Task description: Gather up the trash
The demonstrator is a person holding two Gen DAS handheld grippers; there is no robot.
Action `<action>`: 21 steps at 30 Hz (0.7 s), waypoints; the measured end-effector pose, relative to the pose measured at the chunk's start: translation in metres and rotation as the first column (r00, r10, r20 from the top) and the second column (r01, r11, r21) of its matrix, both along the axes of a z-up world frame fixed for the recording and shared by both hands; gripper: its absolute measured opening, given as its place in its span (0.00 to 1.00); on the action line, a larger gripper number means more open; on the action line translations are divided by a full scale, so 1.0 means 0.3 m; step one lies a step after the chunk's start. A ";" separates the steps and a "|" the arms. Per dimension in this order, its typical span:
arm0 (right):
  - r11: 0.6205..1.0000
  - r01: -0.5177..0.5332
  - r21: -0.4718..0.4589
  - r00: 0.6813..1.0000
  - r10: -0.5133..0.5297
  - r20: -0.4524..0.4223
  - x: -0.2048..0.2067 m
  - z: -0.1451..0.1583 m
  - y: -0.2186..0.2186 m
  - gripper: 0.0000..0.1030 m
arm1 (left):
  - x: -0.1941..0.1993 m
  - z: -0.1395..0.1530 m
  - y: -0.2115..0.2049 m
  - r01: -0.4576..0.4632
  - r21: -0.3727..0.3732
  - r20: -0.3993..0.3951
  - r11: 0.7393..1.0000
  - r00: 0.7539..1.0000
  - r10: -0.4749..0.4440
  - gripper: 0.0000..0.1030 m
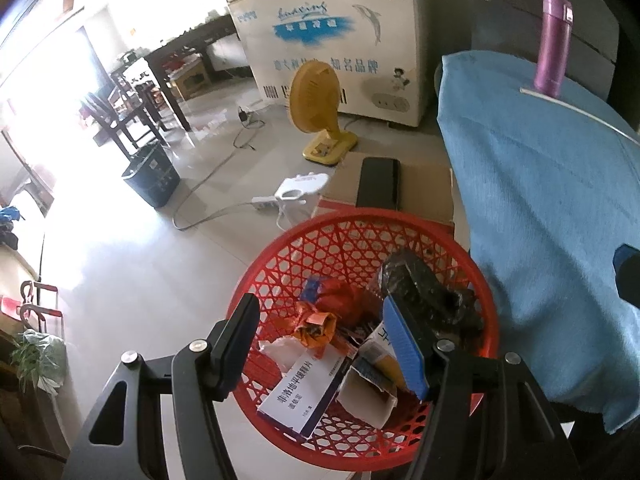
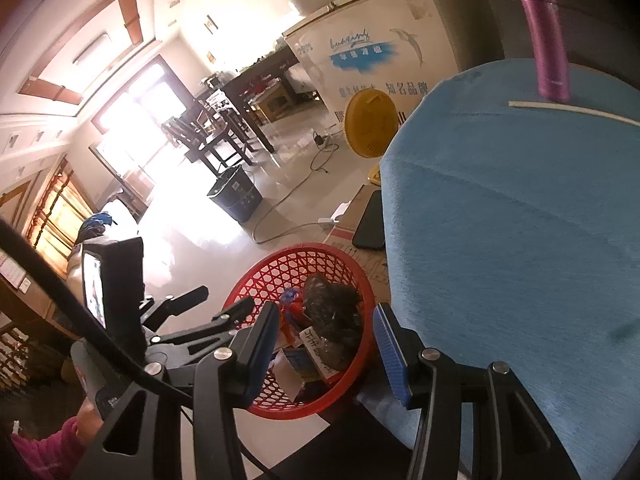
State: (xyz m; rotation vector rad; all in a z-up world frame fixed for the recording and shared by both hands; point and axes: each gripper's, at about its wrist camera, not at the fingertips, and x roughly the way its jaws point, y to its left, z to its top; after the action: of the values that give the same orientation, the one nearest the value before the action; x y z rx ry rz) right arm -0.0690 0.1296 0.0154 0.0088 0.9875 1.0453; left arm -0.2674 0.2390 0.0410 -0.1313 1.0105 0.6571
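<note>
A red mesh basket (image 1: 280, 256) stands on the floor beside a table draped in blue cloth (image 1: 540, 200). Inside it lie a white medicine box (image 1: 304, 392), a black plastic bag (image 1: 424, 292), an orange wrapper (image 1: 332, 312) and torn card. My left gripper (image 1: 320, 308) hovers over the basket, open, with nothing between its pads. My right gripper (image 2: 326, 314) is open and empty too, above the basket (image 2: 260, 280) near the cloth's edge (image 2: 500, 240). In the right wrist view the left gripper (image 2: 224, 300) shows at the basket's left rim.
A purple bottle (image 1: 554, 44) and a white straw (image 1: 580, 116) sit on the blue cloth. Behind the basket lies a cardboard box (image 1: 424, 188) with a black phone (image 1: 378, 184). Further off are a yellow fan (image 1: 316, 100), a white freezer (image 1: 332, 40), a dark bin (image 1: 152, 180) and floor cables (image 1: 208, 216).
</note>
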 end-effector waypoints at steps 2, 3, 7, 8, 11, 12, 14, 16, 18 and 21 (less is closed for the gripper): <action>1.000 0.006 0.003 1.000 -0.006 0.007 -0.001 0.007 -0.018 0.51 | 0.001 0.015 -0.008 -0.004 0.018 0.013 1.000 1.000 0.004 0.63; 1.000 0.008 0.004 1.000 -0.008 0.010 -0.005 0.015 -0.026 0.51 | 0.000 0.024 -0.012 -0.004 0.024 0.019 1.000 1.000 0.003 0.63; 1.000 0.020 0.011 0.999 -0.020 0.027 -0.009 0.030 -0.061 0.52 | -0.004 0.060 -0.028 -0.004 0.039 0.045 0.999 0.999 0.002 0.63; 1.000 0.022 0.013 0.999 -0.022 0.030 -0.011 0.039 -0.064 0.52 | -0.003 0.069 -0.033 -0.002 0.044 0.050 0.999 0.999 0.000 0.63; 0.999 0.033 0.021 0.998 -0.034 0.043 -0.017 0.054 -0.089 0.52 | -0.005 0.101 -0.053 0.008 0.064 0.067 0.998 0.998 -0.012 0.63; 0.999 0.038 0.025 0.998 -0.039 0.049 -0.018 0.060 -0.101 0.52 | -0.004 0.112 -0.060 0.013 0.070 0.072 0.997 0.997 -0.018 0.63; 0.998 0.050 0.033 0.997 -0.051 0.056 -0.016 0.074 -0.123 0.52 | -0.002 0.132 -0.078 0.023 0.082 0.080 0.996 0.996 -0.030 0.63; 0.997 0.059 0.041 0.996 -0.062 0.063 -0.015 0.086 -0.144 0.52 | 0.000 0.155 -0.096 0.035 0.092 0.083 0.995 0.996 -0.043 0.63; 0.996 0.073 0.047 0.994 -0.076 0.076 -0.014 0.103 -0.166 0.52 | 0.002 0.173 -0.111 0.045 0.097 0.091 0.994 0.994 -0.054 0.63; 0.994 0.090 0.057 0.992 -0.094 0.087 -0.008 0.124 -0.199 0.52 | 0.000 0.205 -0.141 0.057 0.115 0.105 0.992 0.992 -0.069 0.63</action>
State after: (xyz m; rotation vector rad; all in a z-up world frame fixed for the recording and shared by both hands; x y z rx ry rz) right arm -0.0714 0.0698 0.0526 0.0500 0.8700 0.9786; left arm -0.2674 0.1965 0.1025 -0.0364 0.8672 0.6406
